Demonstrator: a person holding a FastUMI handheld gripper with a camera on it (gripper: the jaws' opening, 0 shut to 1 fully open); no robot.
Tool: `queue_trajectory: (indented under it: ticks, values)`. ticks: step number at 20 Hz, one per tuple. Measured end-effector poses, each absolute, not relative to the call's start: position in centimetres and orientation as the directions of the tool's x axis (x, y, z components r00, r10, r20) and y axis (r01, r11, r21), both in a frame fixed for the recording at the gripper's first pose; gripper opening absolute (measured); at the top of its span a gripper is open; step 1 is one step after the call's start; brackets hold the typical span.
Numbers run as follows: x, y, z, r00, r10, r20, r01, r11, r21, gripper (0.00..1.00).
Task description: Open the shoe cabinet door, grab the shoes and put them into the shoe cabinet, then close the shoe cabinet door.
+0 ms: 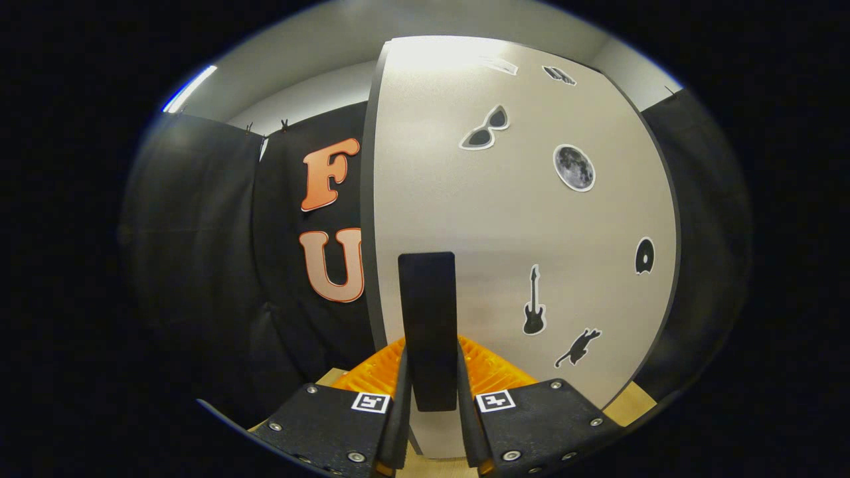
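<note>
To my left hangs the booth's black cloth wall. My gripper sits narrowed, both fingers pressing the dark upright handle at the left edge of the pale cabinet door, stickers scattered rightward.

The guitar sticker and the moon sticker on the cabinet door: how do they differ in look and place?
The guitar sticker is a dark, narrow, upright silhouette; the moon sticker is a round grey disc with mottled shading. The guitar sticker sits low on the shoe cabinet door, right of the black handle between the tool's fingers; the moon sticker sits higher, further right. Both have a white outline.
</note>
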State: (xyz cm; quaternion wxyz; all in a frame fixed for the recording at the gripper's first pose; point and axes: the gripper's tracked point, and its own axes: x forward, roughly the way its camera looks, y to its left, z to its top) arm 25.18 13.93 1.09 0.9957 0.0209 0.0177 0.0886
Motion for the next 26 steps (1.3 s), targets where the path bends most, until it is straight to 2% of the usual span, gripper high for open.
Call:
queue_trajectory:
  ticks: [11, 26]
  values:
    - [18.6, 10.5, 1.6, 0.985, 0.171, -0.038, -0.168, 0.983, 0.068, 0.29]
    - [13.7, 3.9, 1.8, 0.997, 0.042, -0.068, -0.036, 0.995, 0.091, 0.27]
